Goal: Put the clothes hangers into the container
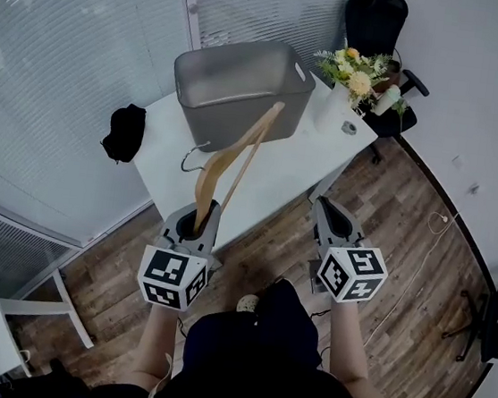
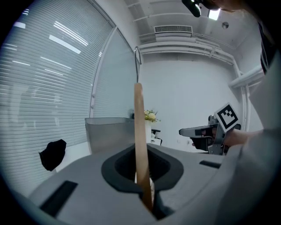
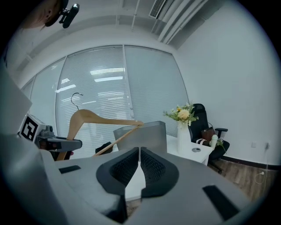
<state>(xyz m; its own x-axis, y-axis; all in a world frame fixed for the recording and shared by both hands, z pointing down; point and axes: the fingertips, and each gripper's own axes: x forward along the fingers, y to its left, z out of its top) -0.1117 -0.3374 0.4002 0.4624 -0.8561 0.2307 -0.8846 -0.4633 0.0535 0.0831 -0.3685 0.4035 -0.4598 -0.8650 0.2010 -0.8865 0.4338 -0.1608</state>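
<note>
Wooden hanger [image 1: 237, 152]: clamped by the lower end of one arm, so it sticks up and away from the person at a slant. Its far tip sits right in front of the container's near wall in the head view, and the metal hook [image 1: 191, 155] hangs out to the left over the table. It's not in the container, just up in the air on the near side of it.
Left gripper [image 1: 200, 219]: jaws squeezed tight on that hanger arm. In its own view the wood runs straight up from between the pads [image 2: 139, 132].
Right gripper [image 1: 328, 212]: jaws pretty much together with only a thin slit showing, nothing in them. It's held off to the right of the hanger and not touching it.
Grey container [image 1: 242, 112]: plastic tub standing on the far left part of the table, open top, looks empty from above.
White table [image 1: 280, 166]: runs from near left to far right, wood-look floor under it.
Vase of flowers [image 1: 337, 105]: on the table just right of the container.
Black lump [image 1: 125, 131]: at the table's left edge, can't tell what it is.
Black office chair [image 1: 378, 25]: far right, past the table.
</note>
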